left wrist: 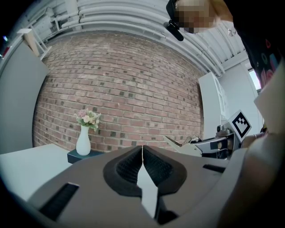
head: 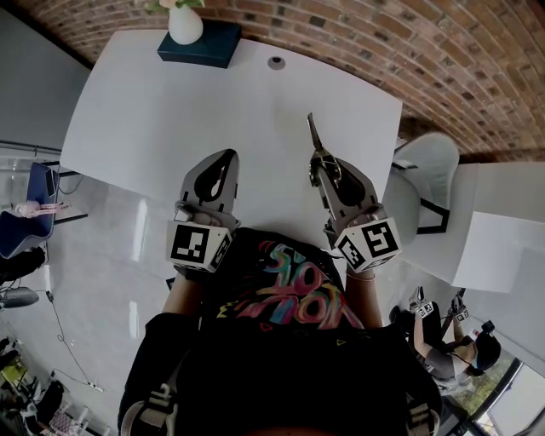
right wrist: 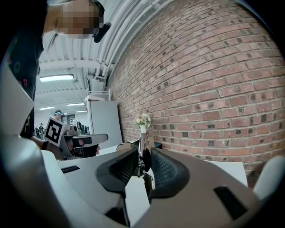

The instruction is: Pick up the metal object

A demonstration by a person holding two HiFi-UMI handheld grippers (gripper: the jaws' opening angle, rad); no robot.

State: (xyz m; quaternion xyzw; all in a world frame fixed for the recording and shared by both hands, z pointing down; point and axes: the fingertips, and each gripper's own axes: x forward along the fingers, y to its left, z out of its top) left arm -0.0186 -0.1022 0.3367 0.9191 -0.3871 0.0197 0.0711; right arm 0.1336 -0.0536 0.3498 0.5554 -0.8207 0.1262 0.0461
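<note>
The right claw (head: 321, 167) grips a thin metal object (head: 314, 134), its tip jutting forward over the white tabletop (head: 170, 111). The left claw (head: 223, 162) hangs alongside, pressed shut and empty. A vase (head: 185, 24) stands at the far edge.

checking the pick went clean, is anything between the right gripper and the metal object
Nothing visible: the right gripper is shut directly on the metal object, whose tip pokes out over the white table.

Worn: black T-shirt (head: 255, 362) with multicoloured lettering. The left gripper (head: 228, 156) and right gripper (head: 321, 163) have grey shells, black ribbed pads (left wrist: 129, 167), and white cubes (head: 200, 245) bearing black square markers.
</note>
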